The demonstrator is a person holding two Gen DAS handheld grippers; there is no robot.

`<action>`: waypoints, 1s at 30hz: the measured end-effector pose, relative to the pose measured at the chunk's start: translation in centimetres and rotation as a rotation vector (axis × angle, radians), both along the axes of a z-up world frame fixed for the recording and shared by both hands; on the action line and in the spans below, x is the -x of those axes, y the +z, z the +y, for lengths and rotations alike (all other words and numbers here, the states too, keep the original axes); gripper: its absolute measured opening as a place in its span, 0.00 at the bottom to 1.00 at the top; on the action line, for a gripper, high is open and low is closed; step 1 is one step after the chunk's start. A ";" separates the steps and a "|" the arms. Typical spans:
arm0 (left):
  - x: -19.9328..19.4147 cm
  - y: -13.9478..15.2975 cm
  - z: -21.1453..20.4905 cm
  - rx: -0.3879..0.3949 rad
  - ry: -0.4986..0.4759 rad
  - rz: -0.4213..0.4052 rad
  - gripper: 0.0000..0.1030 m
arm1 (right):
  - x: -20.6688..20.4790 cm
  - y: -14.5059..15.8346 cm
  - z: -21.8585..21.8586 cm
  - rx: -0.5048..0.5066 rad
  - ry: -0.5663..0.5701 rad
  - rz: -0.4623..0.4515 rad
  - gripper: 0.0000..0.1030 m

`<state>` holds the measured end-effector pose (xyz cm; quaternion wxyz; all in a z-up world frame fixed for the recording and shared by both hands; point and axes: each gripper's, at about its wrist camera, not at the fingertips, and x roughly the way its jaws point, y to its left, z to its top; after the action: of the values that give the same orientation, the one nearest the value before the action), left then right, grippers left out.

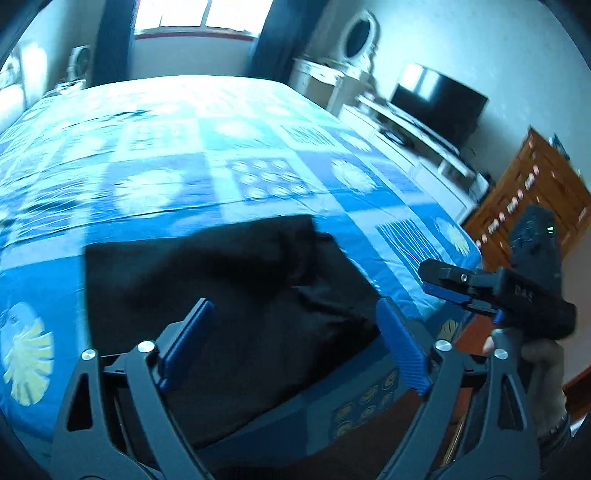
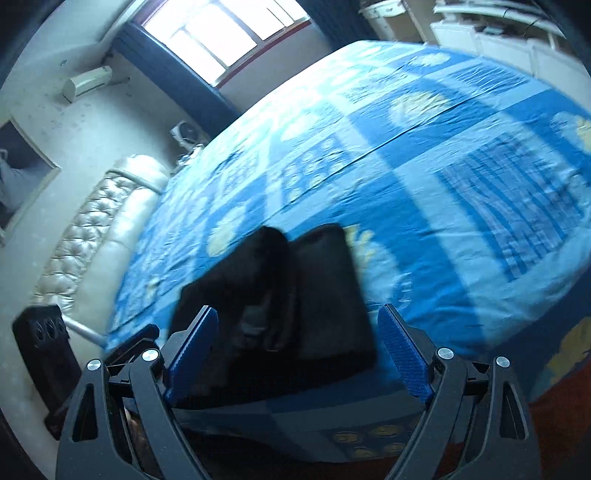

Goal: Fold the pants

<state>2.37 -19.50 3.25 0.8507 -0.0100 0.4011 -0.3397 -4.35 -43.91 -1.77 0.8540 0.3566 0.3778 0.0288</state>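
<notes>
Left wrist view is showing the black pants [image 1: 229, 295] lying folded compactly on the bed [image 1: 221, 147], both the left gripper [image 1: 295, 343] and right gripper [image 2: 297, 350] gaping wide and empty, suggesting little folding is remaining.

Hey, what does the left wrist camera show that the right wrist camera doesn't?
Only the left wrist view shows the right tongs from outside, held open beside the bed's corner, plus a television, a wooden dresser and an oval mirror.

Only the right wrist view shows the tufted headboard, a wall air conditioner and a black stand by the bed.

Both show the black pants folded on the blue patterned bedspread, the window, and each camera's own open tongs with nothing between them.
</notes>
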 end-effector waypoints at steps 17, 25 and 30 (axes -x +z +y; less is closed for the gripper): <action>-2.0 -6.2 16.1 0.020 0.333 0.190 0.88 | -8.6 -6.3 6.0 -0.132 0.214 0.223 0.19; -1.8 -5.8 15.8 0.073 0.302 0.208 0.88 | -6.6 0.0 6.4 -0.010 0.205 0.059 0.13; -1.9 -5.9 13.7 0.084 0.267 0.224 0.88 | -5.6 0.0 4.8 0.039 0.158 0.073 0.13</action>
<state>4.26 -5.76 -2.66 0.8371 -0.1366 0.4738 -0.2367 1.27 -39.14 -1.72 0.8415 0.3099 0.4360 0.0757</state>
